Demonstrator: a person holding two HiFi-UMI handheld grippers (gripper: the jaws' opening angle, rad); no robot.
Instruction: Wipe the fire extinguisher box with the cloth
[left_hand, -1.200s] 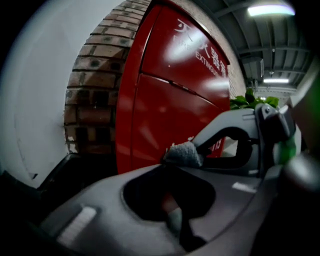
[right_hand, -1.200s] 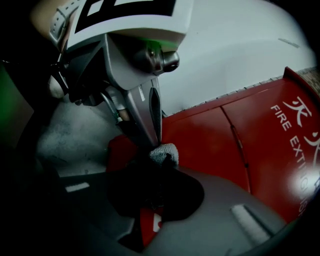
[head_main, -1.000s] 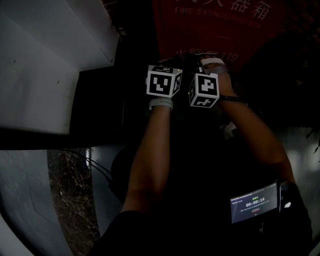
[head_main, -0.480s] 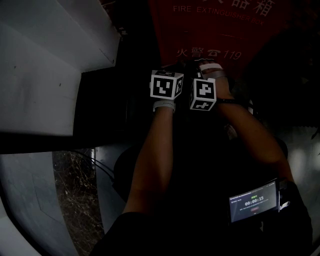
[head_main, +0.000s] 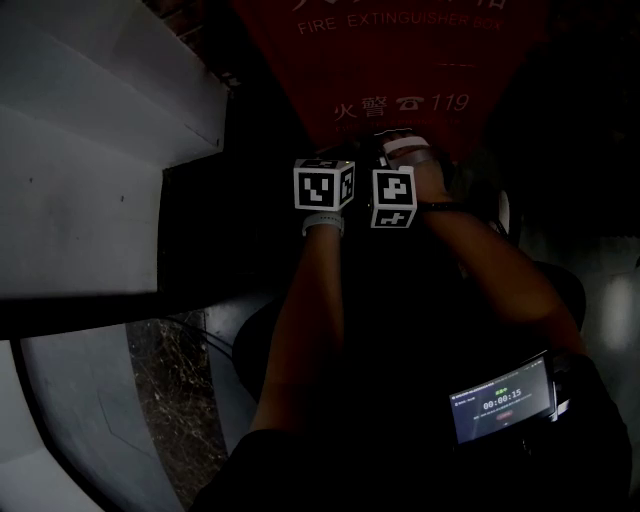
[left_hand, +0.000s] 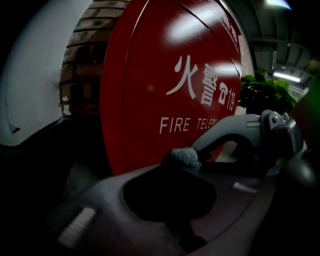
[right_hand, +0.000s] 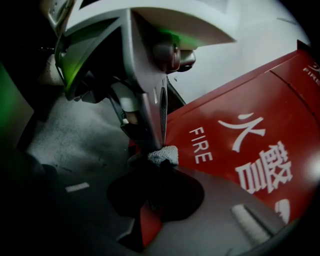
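Note:
The red fire extinguisher box (head_main: 400, 60) stands straight ahead, with white "FIRE EXTINGUISHER" lettering and "119" on its front. Both grippers are held side by side against its lower front; their marker cubes (head_main: 323, 185) (head_main: 394, 197) nearly touch. My left gripper (left_hand: 184, 159) is shut on a tuft of grey cloth (left_hand: 185, 155), close to the box face (left_hand: 165, 75). My right gripper (right_hand: 162, 159) is shut on another bit of the same grey cloth (right_hand: 165, 154), beside the red panel (right_hand: 250, 140). Most of the cloth is hidden behind the jaws.
A white stepped ledge (head_main: 90, 150) juts out at the left, with a brick wall (left_hand: 82, 55) beside the box. Green plants (left_hand: 265, 92) stand past the box. A grey floor (head_main: 150, 380) lies below. The scene is very dark.
Both grippers have slid down the box front, away from the "119" lettering, and drawn slightly closer together. Both stay shut on the cloth.

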